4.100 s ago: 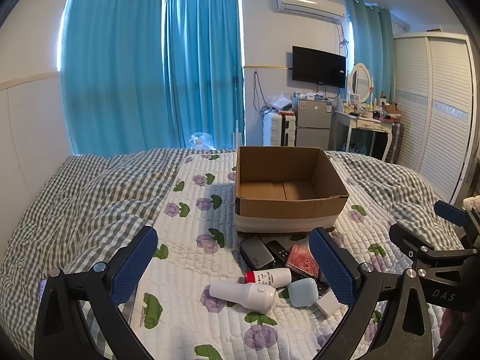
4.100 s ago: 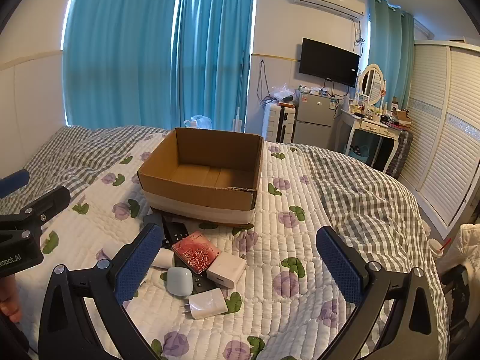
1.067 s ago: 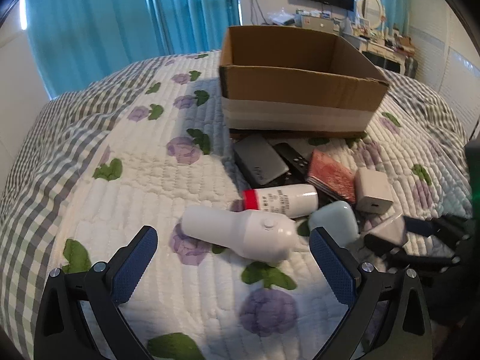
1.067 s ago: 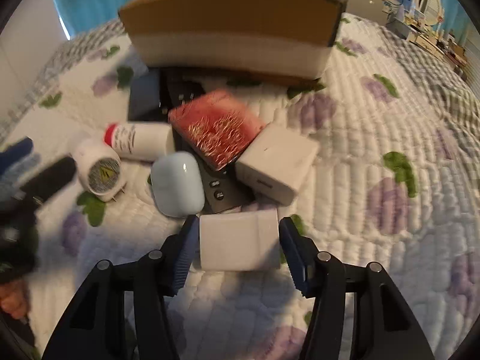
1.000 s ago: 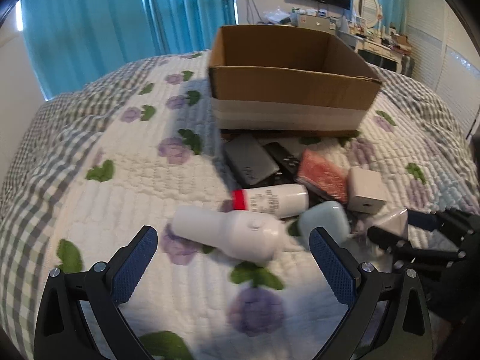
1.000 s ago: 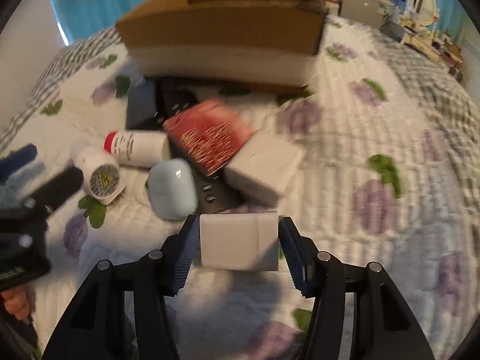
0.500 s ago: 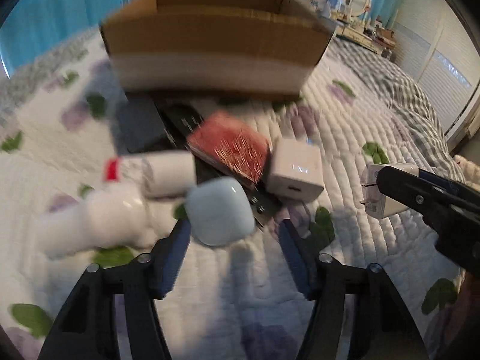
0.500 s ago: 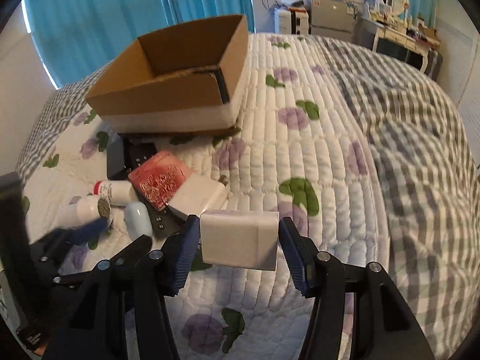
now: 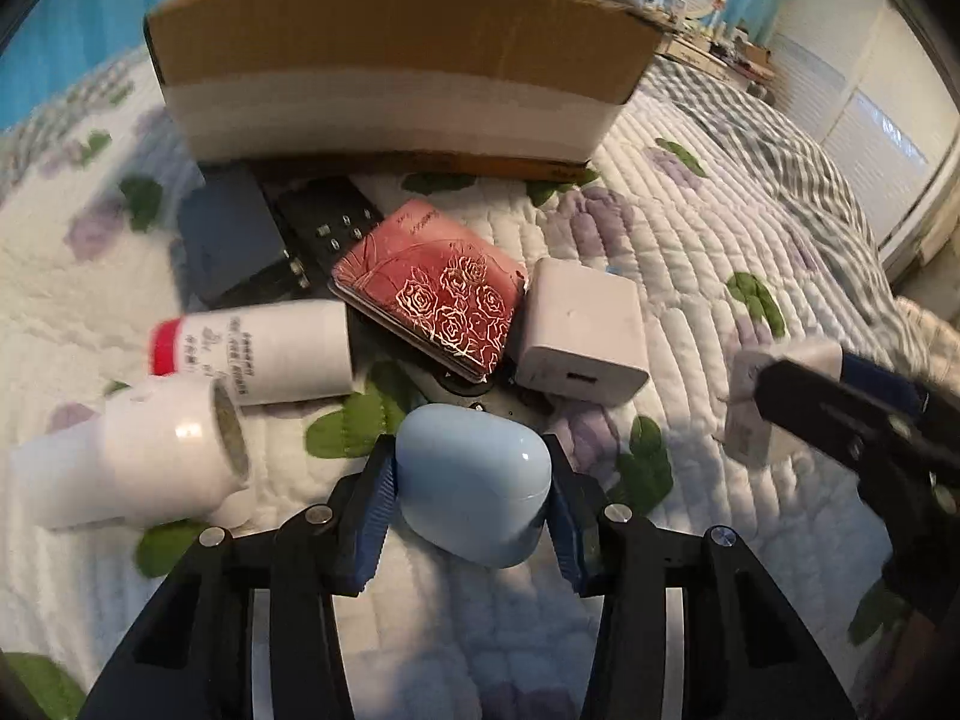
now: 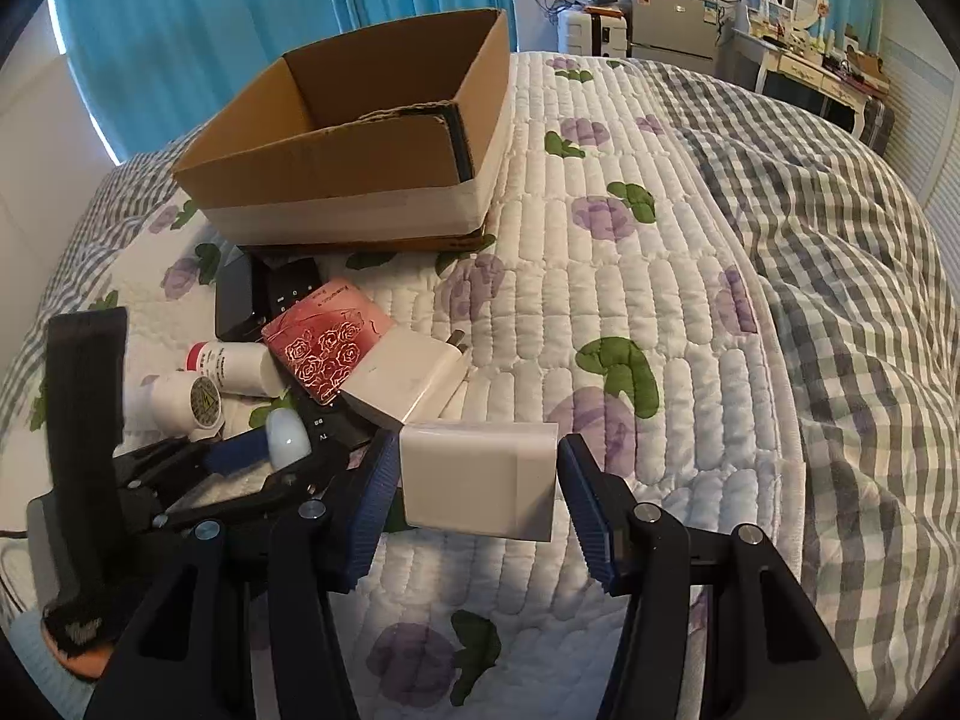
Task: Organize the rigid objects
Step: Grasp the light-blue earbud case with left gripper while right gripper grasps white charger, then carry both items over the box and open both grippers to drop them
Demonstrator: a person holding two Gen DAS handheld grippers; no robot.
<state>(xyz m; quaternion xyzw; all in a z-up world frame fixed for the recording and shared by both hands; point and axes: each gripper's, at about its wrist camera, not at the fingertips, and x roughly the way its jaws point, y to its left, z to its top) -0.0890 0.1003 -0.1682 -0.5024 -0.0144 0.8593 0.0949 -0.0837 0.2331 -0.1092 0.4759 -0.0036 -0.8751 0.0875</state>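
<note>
Inspector A: Starting at the left. What does the left hand-held gripper (image 9: pixel 473 501) have?

Inspector B: It is closed on a pale blue earbud case (image 9: pixel 474 483), blue pads pressed to both its sides. The case sits low over the bed quilt (image 9: pixel 690 252); contact with the quilt cannot be confirmed.

Inspector A: And left of the case?

Inspector B: A white bottle (image 9: pixel 129 468) lies on its side. Just behind it lies a white tube with a red cap (image 9: pixel 258 354).

Inspector A: Moving rightward?

Inspector B: A dark flat device (image 9: pixel 231 246) and a black remote (image 9: pixel 327 222) lie near the cardboard box (image 9: pixel 390 60). A red rose-patterned case (image 9: pixel 432 288) rests on the remote. A white charger block (image 9: pixel 579 330) touches its right edge.

Inspector A: The box?

Inspector B: Open-topped, standing on the bed behind the pile. No items visible in the part of its interior that shows.

Inspector A: The right hand-held gripper (image 10: pixel 478 495)?

Inspector B: Closed partway onto a white adapter (image 10: pixel 478 480), which is gripped on both sides and raised above the quilt, right of the pile.
</note>
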